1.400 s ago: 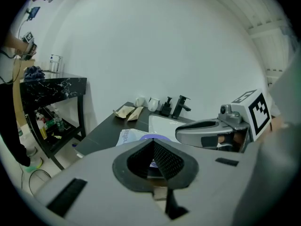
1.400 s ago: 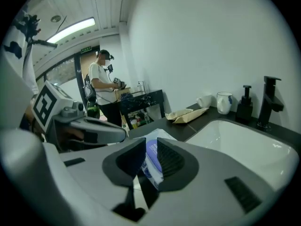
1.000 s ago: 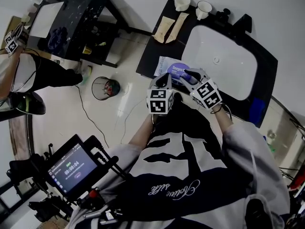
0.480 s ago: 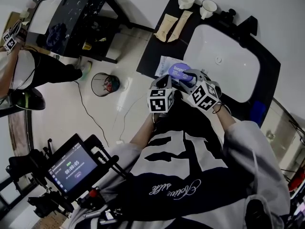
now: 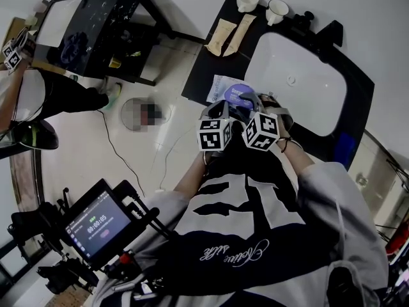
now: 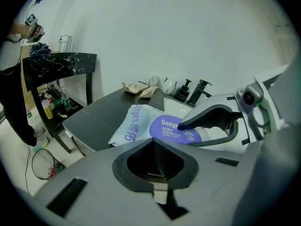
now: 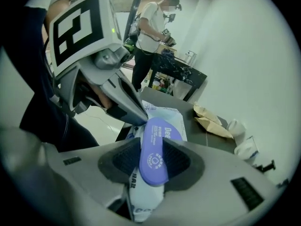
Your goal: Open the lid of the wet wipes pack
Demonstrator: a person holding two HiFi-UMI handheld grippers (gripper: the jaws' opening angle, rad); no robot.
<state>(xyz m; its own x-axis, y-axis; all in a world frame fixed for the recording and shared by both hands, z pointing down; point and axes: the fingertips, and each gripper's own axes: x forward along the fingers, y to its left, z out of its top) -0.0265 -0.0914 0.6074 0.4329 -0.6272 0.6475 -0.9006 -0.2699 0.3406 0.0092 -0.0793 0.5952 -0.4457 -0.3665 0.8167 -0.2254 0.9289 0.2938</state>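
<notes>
A dark rectangular counter (image 5: 199, 85) carries a white oval sink basin (image 5: 300, 88) on its right part. At its far left end lie two flat brown paper packets (image 5: 230, 36), with two white cups (image 5: 248, 2) beyond them, next to a black tap (image 5: 303, 21).

The soft white wet wipes pack with blue print (image 5: 220, 87) lies flat on the counter's near left part, just beside the basin, close to the counter's front edge.

Both grippers point down at the pack, side by side. The left gripper (image 6: 154, 155) has its jaws together with nothing visible between the pads; in the right gripper view its tip sits on the pack's left part, right at the lid's edge. The right gripper (image 7: 153, 161) has its jaws spread wide, one either side of the lid; I cannot tell whether the pads touch its rim.

The oval purple plastic lid (image 6: 169, 128) lies flat on the pack's top, not lifted.
</notes>
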